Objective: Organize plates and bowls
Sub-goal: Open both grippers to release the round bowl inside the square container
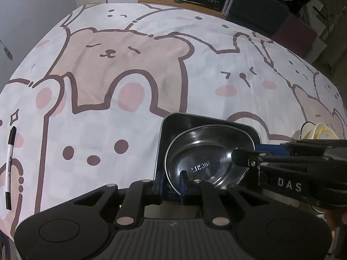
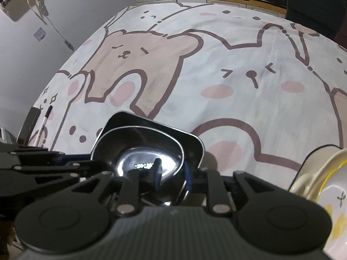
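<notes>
A round steel bowl (image 1: 206, 151) sits nested inside a square steel tray (image 1: 173, 123) at the near edge of the tabletop (image 1: 151, 65) (cartoon-bear cloth). The left claw (image 1: 171, 183) straddles the bowl's near rim, fingers slightly apart. The right claw (image 2: 171, 173) straddles its right rim, likewise apart. Cream bowls (image 2: 314, 177) stand to the right, a marker pen (image 1: 9, 166) well left.

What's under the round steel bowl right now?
The steel bowl sits inside a dark square tray, whose far corner and side rims show. The tray's floor beneath the bowl is covered, so anything there is hidden.
</notes>
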